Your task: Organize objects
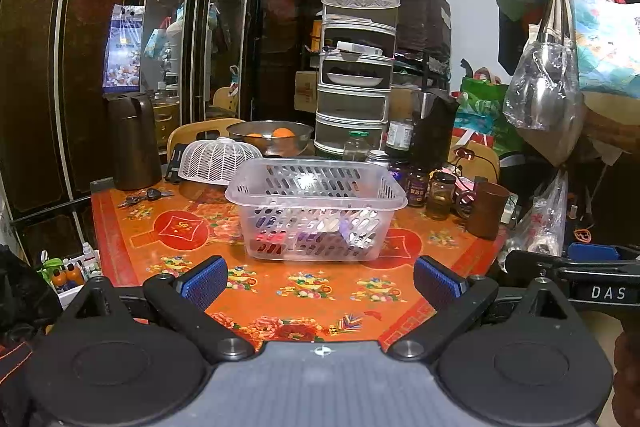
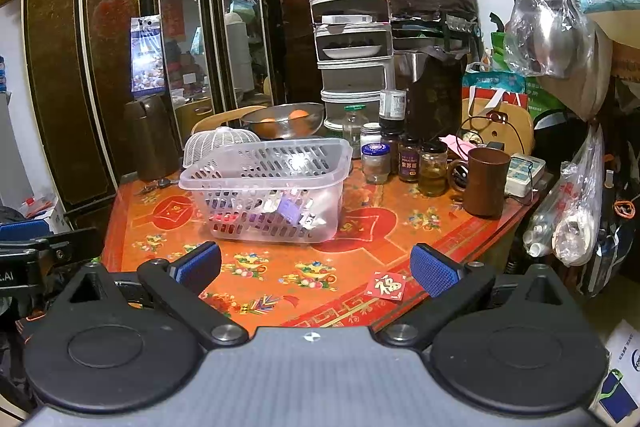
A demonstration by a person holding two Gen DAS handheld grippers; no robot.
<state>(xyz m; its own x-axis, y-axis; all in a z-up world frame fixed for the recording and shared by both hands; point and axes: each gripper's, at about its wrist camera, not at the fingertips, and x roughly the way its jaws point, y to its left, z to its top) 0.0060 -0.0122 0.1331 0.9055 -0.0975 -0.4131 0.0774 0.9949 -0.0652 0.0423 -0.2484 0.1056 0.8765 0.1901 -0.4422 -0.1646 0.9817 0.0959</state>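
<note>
A clear slotted plastic basket [image 1: 316, 187] stands mid-table on the orange patterned tablecloth [image 1: 280, 291]; it also shows in the right wrist view [image 2: 264, 175]. Several small packets lie inside it [image 1: 320, 235]. A small red envelope with a gold character [image 2: 386, 285] lies near the table's front right edge. My left gripper [image 1: 320, 279] is open and empty, held in front of the basket above the table's near edge. My right gripper [image 2: 316, 269] is open and empty, in front of the basket, left of the red envelope. The right gripper's side shows at the left wrist view's right edge [image 1: 580, 267].
Behind the basket stand a white mesh food cover [image 1: 214, 159], a metal bowl with oranges [image 1: 272, 135], a tiered food cover stack [image 1: 356, 67], several jars [image 2: 408, 163], a brown mug [image 2: 484, 183] and a dark thermos [image 1: 132, 143]. Keys [image 1: 144, 197] lie at the left. Bags hang at right.
</note>
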